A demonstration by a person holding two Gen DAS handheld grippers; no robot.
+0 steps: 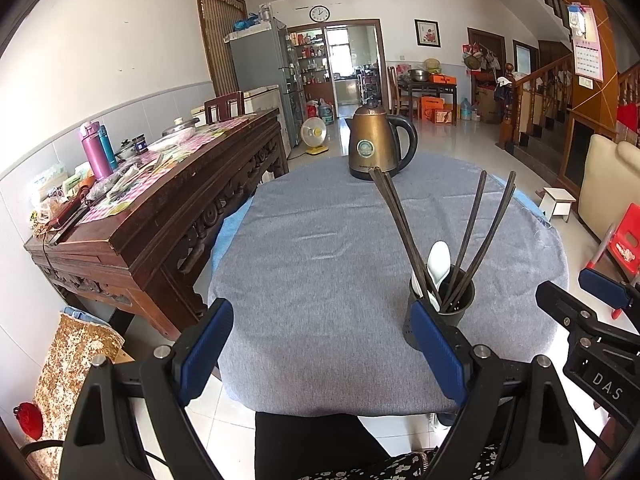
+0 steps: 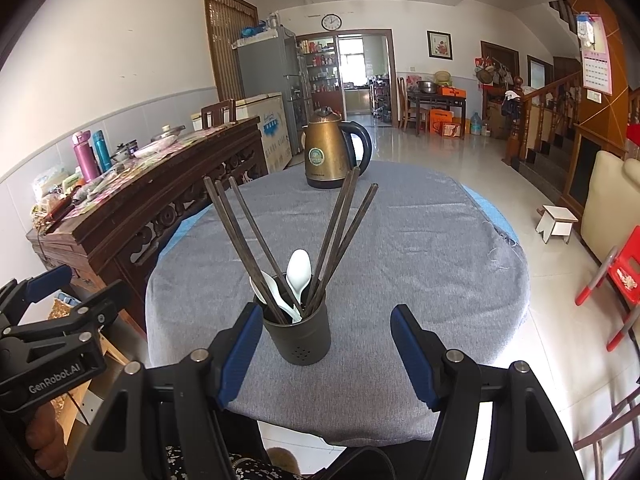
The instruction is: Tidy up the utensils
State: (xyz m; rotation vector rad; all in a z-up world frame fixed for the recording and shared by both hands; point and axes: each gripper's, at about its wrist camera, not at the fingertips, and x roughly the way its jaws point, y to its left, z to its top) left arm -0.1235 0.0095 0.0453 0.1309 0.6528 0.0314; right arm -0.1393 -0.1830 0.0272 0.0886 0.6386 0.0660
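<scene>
Right wrist view | holder (image 2: 298, 334) dead ahead, just beyond right gripper (image 2: 326, 354), fingers apart, empty | chopsticks (image 2: 256, 244) upright, fanned | left gripper (image 1: 324, 354) spread, empty, offset left

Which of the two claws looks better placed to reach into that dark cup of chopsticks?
Right. The right claw frames the utensil cup between open jaws; the left claw points at bare cloth beside it.

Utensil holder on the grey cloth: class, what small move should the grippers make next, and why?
Probably none but backing away: the chopsticks and white spoons already stand in the utensil holder, and both the left gripper and right gripper are open, empty.
</scene>
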